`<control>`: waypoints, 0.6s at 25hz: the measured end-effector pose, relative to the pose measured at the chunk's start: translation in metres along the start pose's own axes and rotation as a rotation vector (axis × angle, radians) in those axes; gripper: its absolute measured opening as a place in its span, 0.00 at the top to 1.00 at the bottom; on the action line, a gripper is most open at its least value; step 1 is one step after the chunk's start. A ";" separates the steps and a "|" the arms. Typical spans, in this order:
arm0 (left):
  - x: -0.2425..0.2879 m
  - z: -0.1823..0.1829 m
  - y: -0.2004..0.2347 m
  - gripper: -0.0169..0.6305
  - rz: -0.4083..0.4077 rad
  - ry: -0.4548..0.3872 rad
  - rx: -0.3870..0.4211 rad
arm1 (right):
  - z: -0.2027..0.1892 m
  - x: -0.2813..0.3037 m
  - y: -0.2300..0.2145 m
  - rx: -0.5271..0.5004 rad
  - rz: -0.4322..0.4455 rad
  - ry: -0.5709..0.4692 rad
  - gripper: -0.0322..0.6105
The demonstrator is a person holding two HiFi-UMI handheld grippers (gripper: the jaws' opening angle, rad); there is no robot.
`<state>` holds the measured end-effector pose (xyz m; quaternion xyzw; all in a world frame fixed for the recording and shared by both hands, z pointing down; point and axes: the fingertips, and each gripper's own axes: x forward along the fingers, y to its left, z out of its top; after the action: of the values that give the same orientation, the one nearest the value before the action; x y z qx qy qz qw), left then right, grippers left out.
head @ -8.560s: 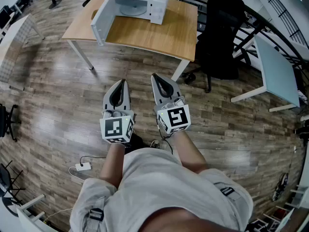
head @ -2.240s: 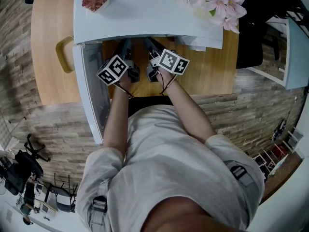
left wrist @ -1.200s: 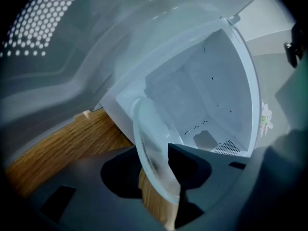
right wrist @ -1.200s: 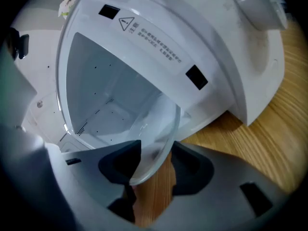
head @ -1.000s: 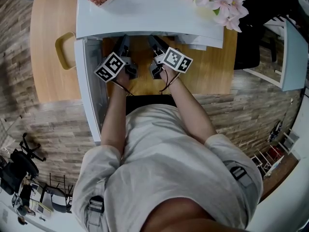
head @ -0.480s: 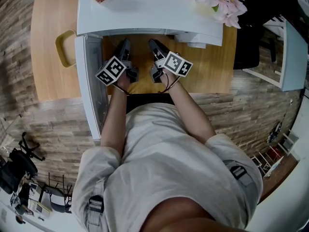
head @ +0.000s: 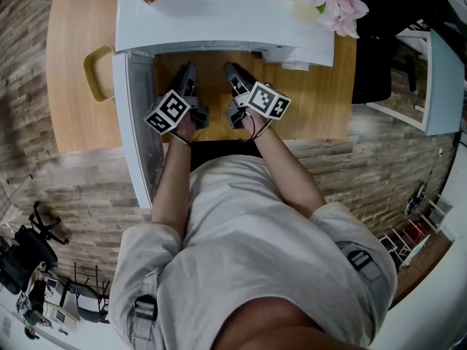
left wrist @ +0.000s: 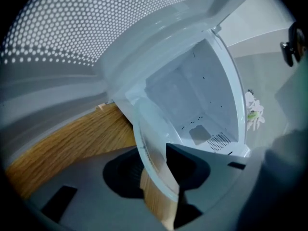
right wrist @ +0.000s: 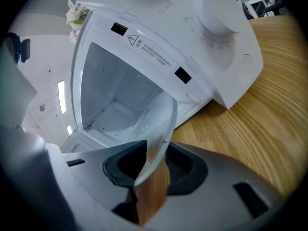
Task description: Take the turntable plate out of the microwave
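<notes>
The floor (head: 80, 188) is made of wood planks in grey-brown tones, and some planks shine pale from the light. On it stands a table (head: 73, 86) with a light wooden top; its grain shows clearly in the right gripper view. To the right of this table there is a black office chair (head: 376, 64), and just beside it a second table (head: 445, 71) with a pale blue-grey top. Another black chair (head: 31, 250) stands at the lower left, well apart from the wooden table. In the right gripper view the ceiling (right wrist: 43, 66) is white, and the long lamps (right wrist: 61, 96) on it are lit.
</notes>
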<state>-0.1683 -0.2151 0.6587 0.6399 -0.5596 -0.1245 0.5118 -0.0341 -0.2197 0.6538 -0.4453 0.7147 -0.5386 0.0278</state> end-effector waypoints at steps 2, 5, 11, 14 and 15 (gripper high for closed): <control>0.000 -0.001 0.002 0.73 -0.002 0.000 -0.007 | -0.002 -0.003 0.002 0.004 0.008 -0.001 0.76; 0.007 0.004 -0.003 0.68 -0.048 -0.028 -0.062 | -0.007 -0.006 0.004 0.009 0.020 0.006 0.77; 0.024 0.008 -0.009 0.65 -0.083 -0.035 -0.116 | -0.020 -0.012 0.006 0.036 0.021 0.020 0.78; 0.024 0.007 -0.008 0.73 -0.082 -0.031 -0.117 | -0.022 -0.013 0.007 0.039 0.025 0.022 0.78; 0.024 0.007 -0.008 0.75 -0.087 -0.030 -0.123 | -0.022 -0.013 0.007 0.036 0.028 0.025 0.78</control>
<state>-0.1604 -0.2401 0.6592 0.6292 -0.5301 -0.1903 0.5357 -0.0422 -0.1948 0.6514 -0.4278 0.7113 -0.5566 0.0343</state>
